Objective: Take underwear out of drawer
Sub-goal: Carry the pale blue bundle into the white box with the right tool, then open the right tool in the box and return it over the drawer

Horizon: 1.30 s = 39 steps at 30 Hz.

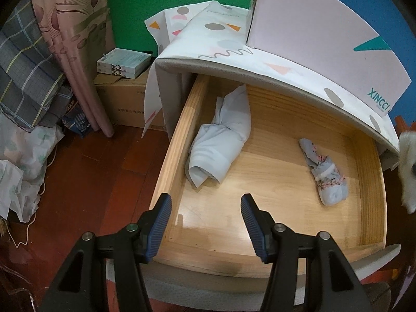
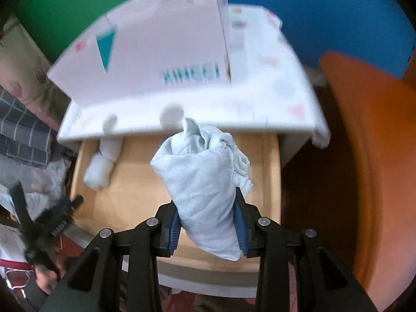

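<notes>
Two grippers in play, and the right gripper (image 2: 208,223) has the prize: its blue ribbed pads are clamped on a soft, crumpled pale-blue underwear bundle (image 2: 205,182), centre frame, hanging clear above the open wooden drawer (image 2: 273,182). By the look of it, this is the lift-out step, and next it calls for carrying the bundle past the drawer's front edge to a spot outside. The left gripper (image 1: 205,223) sits half-open and empty, low in its frame. Down in the smooth pine drawer, a rolled pale garment (image 1: 221,140) lies left, a patterned sock roll (image 1: 325,174) right.
</notes>
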Tool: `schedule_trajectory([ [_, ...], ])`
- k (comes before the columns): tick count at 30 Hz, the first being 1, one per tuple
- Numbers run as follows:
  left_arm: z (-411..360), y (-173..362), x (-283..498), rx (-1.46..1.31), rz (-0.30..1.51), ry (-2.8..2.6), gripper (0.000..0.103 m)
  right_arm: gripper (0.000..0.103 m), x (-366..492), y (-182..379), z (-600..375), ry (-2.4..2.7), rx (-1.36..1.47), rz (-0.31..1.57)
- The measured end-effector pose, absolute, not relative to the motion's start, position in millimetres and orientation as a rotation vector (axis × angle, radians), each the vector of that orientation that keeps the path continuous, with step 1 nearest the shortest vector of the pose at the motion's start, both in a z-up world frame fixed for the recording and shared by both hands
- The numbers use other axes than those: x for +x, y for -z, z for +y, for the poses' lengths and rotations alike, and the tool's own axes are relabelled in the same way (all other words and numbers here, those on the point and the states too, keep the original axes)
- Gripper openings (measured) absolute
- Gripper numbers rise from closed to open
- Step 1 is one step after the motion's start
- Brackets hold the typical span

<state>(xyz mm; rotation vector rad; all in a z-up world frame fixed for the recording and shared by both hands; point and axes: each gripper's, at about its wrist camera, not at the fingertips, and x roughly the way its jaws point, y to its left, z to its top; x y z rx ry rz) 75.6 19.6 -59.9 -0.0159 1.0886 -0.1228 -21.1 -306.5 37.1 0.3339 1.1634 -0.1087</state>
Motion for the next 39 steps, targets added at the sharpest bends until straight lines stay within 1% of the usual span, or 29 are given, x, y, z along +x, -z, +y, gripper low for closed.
schedule_trajectory([
  [9, 19, 60, 76, -0.014, 1.088, 0.123, 0.057, 0.033, 23, -127, -321, 0.114, 0.307, 0.999],
  [15, 19, 60, 75, -0.012, 1.082, 0.114, 0.057, 0.033, 70, -157, -314, 0.137, 0.276, 0.93],
  [26, 21, 61, 75, -0.009, 1.089, 0.113, 0.057, 0.033, 139, -159, -303, 0.189, 0.227, 0.9],
  [35, 24, 60, 74, -0.026, 1.085, 0.116, 0.057, 0.034, 168, -117, -285, 0.186, 0.204, 0.993],
  [39, 23, 61, 75, -0.021, 1.086, 0.117, 0.057, 0.039, 168, -109, -274, 0.182, 0.169, 1.001],
])
